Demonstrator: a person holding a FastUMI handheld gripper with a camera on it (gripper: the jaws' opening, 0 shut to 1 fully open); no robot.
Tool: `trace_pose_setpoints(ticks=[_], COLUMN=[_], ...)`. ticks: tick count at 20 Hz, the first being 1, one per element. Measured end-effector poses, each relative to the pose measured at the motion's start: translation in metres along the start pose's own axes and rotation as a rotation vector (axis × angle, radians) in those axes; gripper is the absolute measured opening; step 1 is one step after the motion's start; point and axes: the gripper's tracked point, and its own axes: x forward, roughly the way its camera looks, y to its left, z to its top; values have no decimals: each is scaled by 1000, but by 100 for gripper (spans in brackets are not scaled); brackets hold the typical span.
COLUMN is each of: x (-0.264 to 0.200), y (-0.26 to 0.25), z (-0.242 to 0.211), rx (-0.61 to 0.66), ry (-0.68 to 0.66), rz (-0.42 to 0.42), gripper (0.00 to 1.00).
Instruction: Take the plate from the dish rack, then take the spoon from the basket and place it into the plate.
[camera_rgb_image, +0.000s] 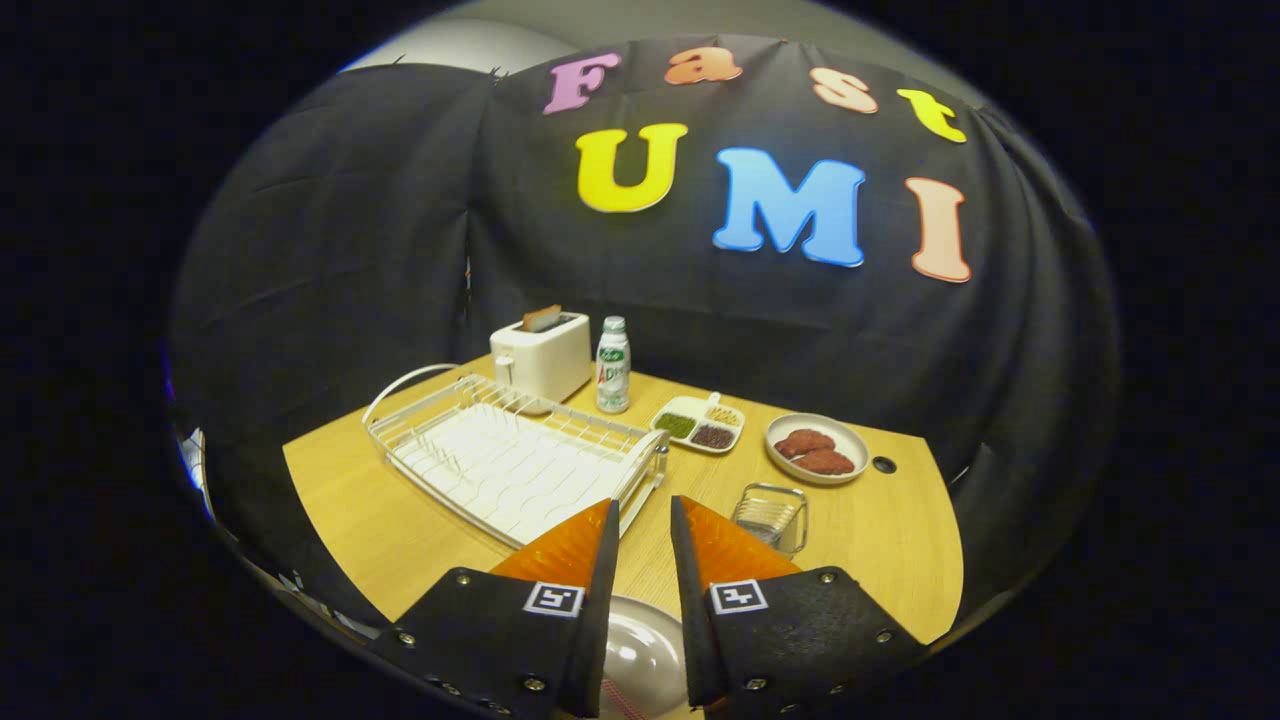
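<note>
My gripper (645, 520) sits above the table with a narrow gap between the orange fingers (570, 548), nothing clamped. At 6 o'clock, under and between the finger bases, is the plate (640, 655), pale and glossy, lying flat on the table (880, 540) near its front edge. So the plate looks already out of the rack; judged step in hand is going for the spoon.

Just ahead of the right finger at 1 o'clock: small wire basket (770, 517), silvery; can't resolve the spoon inside it, too small and glinty. Just ahead of the left finger at 11 o'clock: white dish rack (515, 460), slots look empty. Beyond at 12: green-label bottle (612, 365), toaster (542, 355) with a slice sticking up at 11. Past the basket, a divided snack tray (702, 422) and a bowl (817, 448) with reddish-brown pieces at 1 o'clock.

Doing it well, my call:
- swing slightly right, line the finger gap on the basket before descending
- open a bit more first; current gap likely tight for a clean entry
- come in from above and grip the handle, not the wire wall
- basket is light, probably drags or tips if a finger catches the rim
- lift straight up, then carry back to 6 o'clock and release low over the plate so the spoon doesn't bounce off
</note>
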Motion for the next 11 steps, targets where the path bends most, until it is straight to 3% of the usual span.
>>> trace_pose_setpoints(ticks=[5,7,10,11], x=[-48,-69,-85,-91], y=[-59,-89,-113,-122], z=[52,69,81,79], rx=[80,80,48,29], ry=[-143,-193,-245,-255], rz=[-180,-293,-374,-402], gripper=[32,32,97,96])
